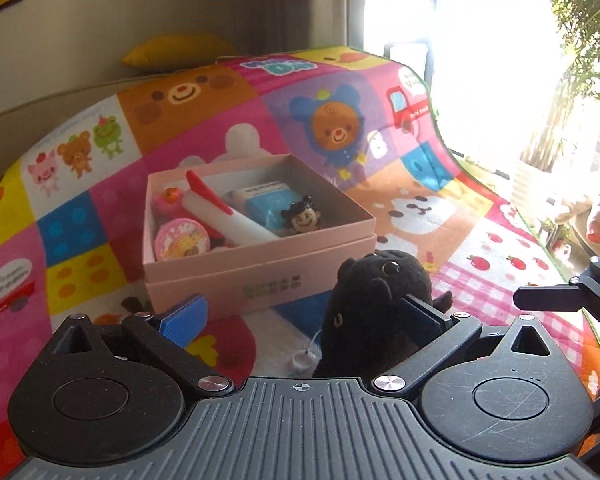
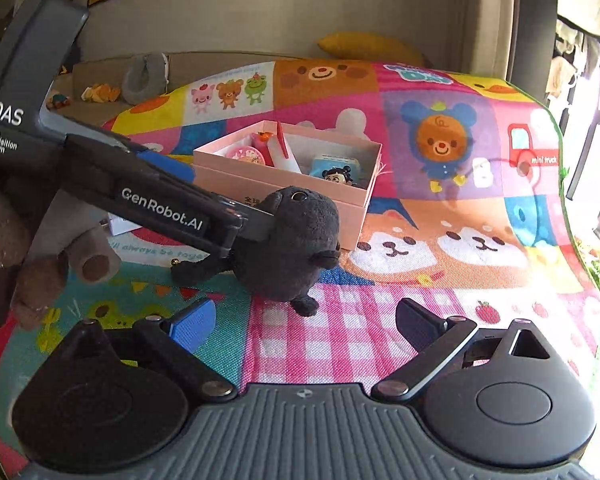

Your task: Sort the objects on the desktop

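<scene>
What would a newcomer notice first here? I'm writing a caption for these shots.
The black plush stands out, upright on the bright cartoon mat with the left tongs around it, one finger touching its side. Just behind sits an open pink box holding small toys and a red-and-white pen.

One open pink cardboard box (image 1: 260,276) sits on one colourful patchwork cartoon play mat (image 1: 480,264). Inside the box lie five small things: one white pen with a red clip (image 1: 224,216), one round pink clock-faced toy (image 1: 182,239), one pink and orange toy (image 1: 168,200), one blue and white eraser (image 1: 266,200) and one dark-haired doll figurine (image 1: 302,216). One black plush animal (image 2: 288,240) stands outside the box. Two grippers are in view, and one yellow cushion (image 2: 368,46) lies beyond the mat.
</scene>
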Motion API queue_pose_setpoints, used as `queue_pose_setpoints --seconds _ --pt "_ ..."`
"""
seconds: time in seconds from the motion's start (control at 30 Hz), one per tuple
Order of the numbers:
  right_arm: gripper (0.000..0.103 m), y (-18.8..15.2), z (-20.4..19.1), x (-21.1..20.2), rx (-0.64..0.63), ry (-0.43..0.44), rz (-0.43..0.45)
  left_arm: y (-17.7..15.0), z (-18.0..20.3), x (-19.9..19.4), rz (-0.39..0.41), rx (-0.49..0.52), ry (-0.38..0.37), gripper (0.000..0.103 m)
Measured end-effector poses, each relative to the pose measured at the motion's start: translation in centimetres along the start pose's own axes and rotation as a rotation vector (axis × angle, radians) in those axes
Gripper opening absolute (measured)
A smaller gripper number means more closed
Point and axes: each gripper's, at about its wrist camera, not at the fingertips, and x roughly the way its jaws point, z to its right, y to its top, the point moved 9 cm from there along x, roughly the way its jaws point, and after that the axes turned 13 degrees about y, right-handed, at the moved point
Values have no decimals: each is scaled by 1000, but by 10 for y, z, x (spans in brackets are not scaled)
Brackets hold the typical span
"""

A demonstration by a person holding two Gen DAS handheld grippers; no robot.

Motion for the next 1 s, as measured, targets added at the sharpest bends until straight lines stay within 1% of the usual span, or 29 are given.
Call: queue_pose_setpoints --seconds 0.1,0.2,0.27,0.3,0.33,0.37,0.43,0.47,0.57,0.63,0.7,0.77,0.83,0.87,0.9,0.93,0.97,1.0 --pt "97 8 -2 11 -26 -21 -4 3 -32 -5 0 -78 53 103" --pt "97 26 -6 30 -22 -8 11 0 -64 -8 -13 -175 109 103" --pt "96 42 -10 49 -4 16 15 -5 -84 -11 -26 -237 136 103" --pt "92 48 -13 59 -2 23 12 -8 -93 -13 -30 -257 148 103" --pt "84 54 -16 69 -13 20 6 -11 -100 -15 -32 -266 160 103" --pt "78 58 -18 78 -32 7 -3 -14 -106 -17 -34 -269 172 103" --pt "61 63 -20 95 -99 -77 -21 -22 -119 -22 -34 -259 194 103" --pt "61 65 -20 100 -125 -104 -24 -26 -123 -24 -35 -251 201 103" --pt "58 68 -22 99 -103 -92 -25 -38 -134 -29 -43 -230 213 103" --pt "56 71 -23 93 -53 -49 -19 -45 -141 -31 -51 -234 219 103" --pt "56 77 -25 85 48 35 -9 -47 -147 -33 -52 -244 225 103" --pt "56 83 -25 77 177 155 7 -47 -150 -36 -45 -251 229 103" --pt "56 85 -22 72 331 296 16 -47 -151 -38 -41 -250 228 103" --pt "56 83 -20 72 425 375 9 -46 -149 -38 -42 -245 224 103" --pt "56 79 -17 74 496 430 -6 -47 -146 -37 -45 -237 218 103" --pt "57 73 -14 78 550 465 -24 -48 -141 -36 -48 -226 210 103" --pt "57 65 -10 84 592 481 -42 -49 -136 -35 -53 -215 200 103" --pt "58 58 -6 88 617 474 -56 -50 -131 -33 -58 -205 188 103"
